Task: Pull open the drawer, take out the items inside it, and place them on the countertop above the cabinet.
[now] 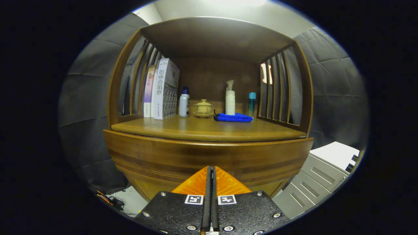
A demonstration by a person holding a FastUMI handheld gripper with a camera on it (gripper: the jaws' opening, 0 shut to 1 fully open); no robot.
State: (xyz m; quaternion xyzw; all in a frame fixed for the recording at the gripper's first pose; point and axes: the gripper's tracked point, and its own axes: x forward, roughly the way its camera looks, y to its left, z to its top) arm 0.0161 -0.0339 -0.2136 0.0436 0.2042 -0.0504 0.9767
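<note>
Tongs [211, 169] pressed together and empty face the cabinet's closed drawer [209, 160], below the cluttered tabletop [209, 130].

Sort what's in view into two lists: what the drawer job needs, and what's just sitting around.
Job:
- gripper, fingers shut on nothing
- cabinet front just ahead of them
- countertop

Bystanders:
- boxes
- blue-capped bottle
- lidded cup
- pump bottle
- blue cloth
- teal bottle
- grey drawer unit
</note>
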